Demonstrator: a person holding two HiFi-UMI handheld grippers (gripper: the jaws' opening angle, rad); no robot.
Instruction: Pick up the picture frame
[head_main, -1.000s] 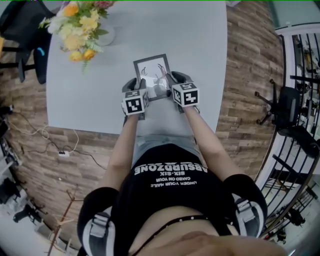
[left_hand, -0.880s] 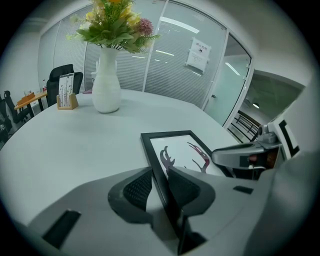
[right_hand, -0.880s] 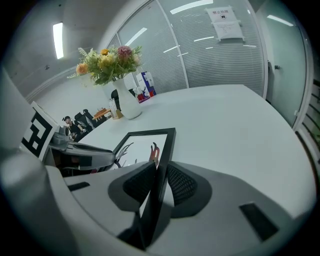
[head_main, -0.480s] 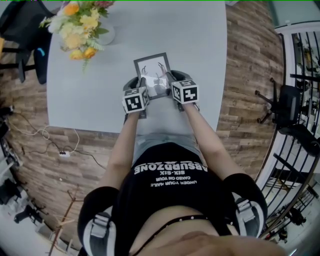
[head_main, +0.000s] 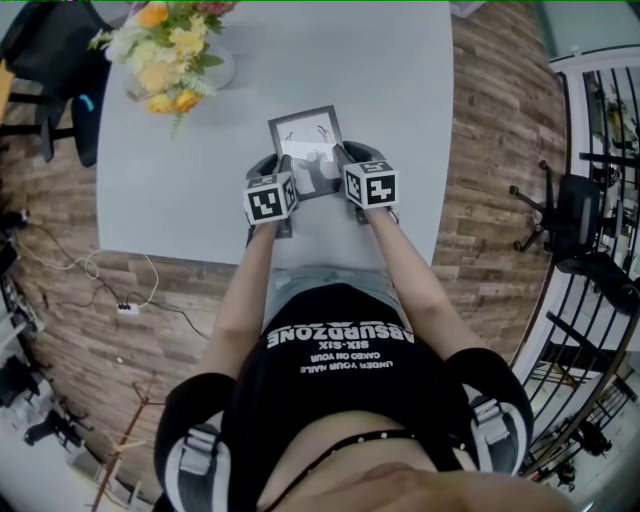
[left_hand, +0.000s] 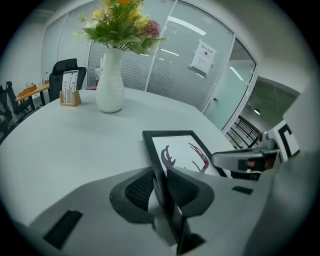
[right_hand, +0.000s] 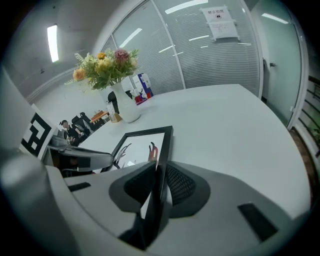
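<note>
Black-rimmed, the picture frame (head_main: 306, 140) is seen on the counter (head_main: 200, 150), pinched at its left edge by the left claw (left_hand: 161, 182). The right claw (right_hand: 159, 182) is being closed on its right edge. A level, simultaneous lift is advised.

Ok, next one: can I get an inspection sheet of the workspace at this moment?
Surface: grey table, standing on a wood-plank floor.
Job's things: picture frame, black with an antler print, held at both side edges.
Clutter: white vase of flowers towards the far left corner; small card holder near it.
Grippers: left gripper shut on the frame's left edge; right gripper jaws closing, pads on the frame's right edge.
Cables: cables and a power strip on the floor left of the table.
Surroundings: office chair, black railing, glass partitions.
</note>
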